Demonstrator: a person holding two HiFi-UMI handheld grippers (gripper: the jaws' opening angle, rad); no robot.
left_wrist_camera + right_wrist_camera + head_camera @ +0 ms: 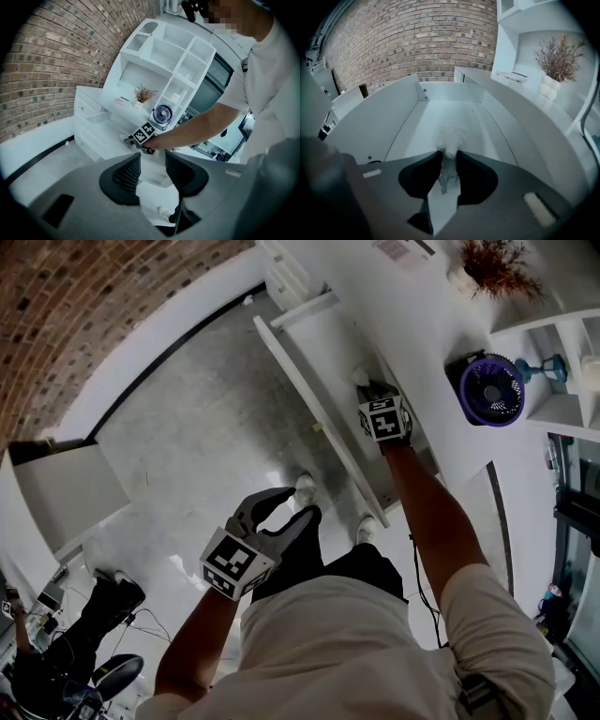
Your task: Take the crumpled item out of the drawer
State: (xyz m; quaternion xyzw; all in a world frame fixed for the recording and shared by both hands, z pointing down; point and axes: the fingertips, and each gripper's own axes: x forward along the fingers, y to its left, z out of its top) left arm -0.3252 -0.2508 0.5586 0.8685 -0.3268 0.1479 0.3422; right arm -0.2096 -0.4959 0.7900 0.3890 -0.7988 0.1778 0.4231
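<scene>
A white crumpled paper wad (450,139) lies on the floor of the open white drawer (389,123), near its front end. My right gripper (449,158) reaches down into the drawer, and its jaws pinch the near part of the wad. In the head view the right gripper (372,388) is inside the drawer (309,399), with the wad (360,377) showing at its tip. My left gripper (292,502) hangs open over the floor in front of the drawer, holding nothing. The left gripper (153,159) points at the right gripper (136,139) from a distance.
A purple fan (489,390) and a vase of dried plants (497,268) stand on the white counter behind the drawer. A white shelf unit (173,51) rises above it. A white box (66,488) stands on the floor at left. Brick wall behind.
</scene>
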